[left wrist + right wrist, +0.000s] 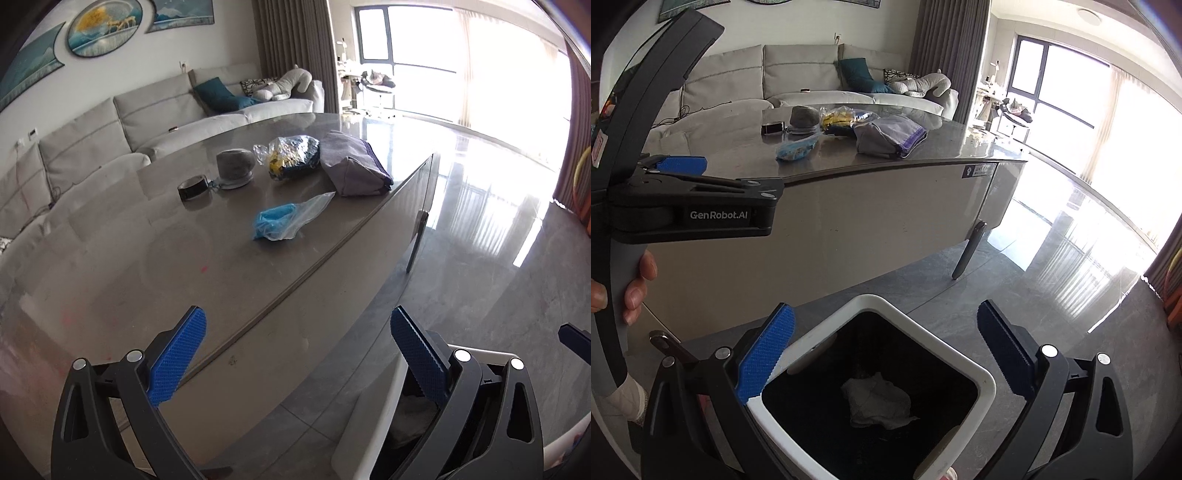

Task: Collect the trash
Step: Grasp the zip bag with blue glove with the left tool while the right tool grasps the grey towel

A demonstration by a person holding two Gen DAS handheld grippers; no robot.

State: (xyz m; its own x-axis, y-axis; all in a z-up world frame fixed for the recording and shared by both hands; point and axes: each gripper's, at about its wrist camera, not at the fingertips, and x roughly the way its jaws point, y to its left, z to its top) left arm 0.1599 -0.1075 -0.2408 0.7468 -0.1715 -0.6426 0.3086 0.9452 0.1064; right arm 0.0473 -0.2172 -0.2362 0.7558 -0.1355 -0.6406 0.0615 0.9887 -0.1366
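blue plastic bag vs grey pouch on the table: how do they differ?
Colour and material: the blue plastic bag is thin and partly see-through; the grey pouch is opaque fabric with dark purple trim.
Shape: the blue plastic bag lies crumpled and low; the grey pouch sits fuller and boxier.
Place: the blue plastic bag lies alone, nearer the grippers; the grey pouch lies farther back beside a clear bag of yellow and dark items.
Both rest on the table, untouched.

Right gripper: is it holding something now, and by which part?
Nothing is held. The right gripper has its jaws wide open above the white bin, and a crumpled tissue lies inside the bin.
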